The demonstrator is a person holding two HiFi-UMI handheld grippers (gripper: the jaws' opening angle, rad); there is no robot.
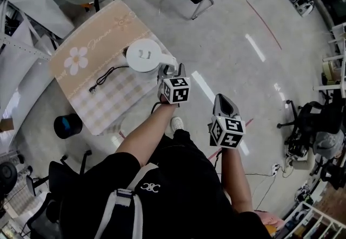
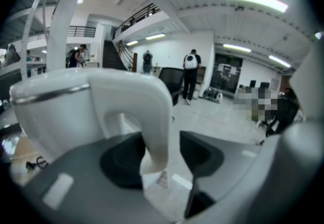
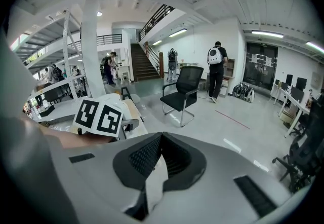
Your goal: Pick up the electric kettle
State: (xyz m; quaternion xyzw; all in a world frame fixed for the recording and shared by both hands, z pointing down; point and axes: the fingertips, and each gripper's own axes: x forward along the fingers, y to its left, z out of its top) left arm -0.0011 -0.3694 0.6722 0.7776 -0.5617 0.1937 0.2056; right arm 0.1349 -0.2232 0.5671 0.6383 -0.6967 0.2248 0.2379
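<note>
A wide hall with a pale glossy floor. One small tabletop [image 1: 108, 32] under a beige flowered cloth. One white electric kettle [image 1: 143, 57] stands at its right-hand corner, close to the edge. The left tongs [image 1: 172, 70] are released, their jaws straddling the kettle's handle [image 2: 152, 116], with a gap on one side. The right tongs [image 1: 223, 104] are clenched on nothing, held off the tabletop. One black cord [image 1: 105, 78] trails toward the tabletop's middle. A lift before the jaws close would probably let the handle slip, or nudge the kettle over the edge; the cord might drag.
</note>
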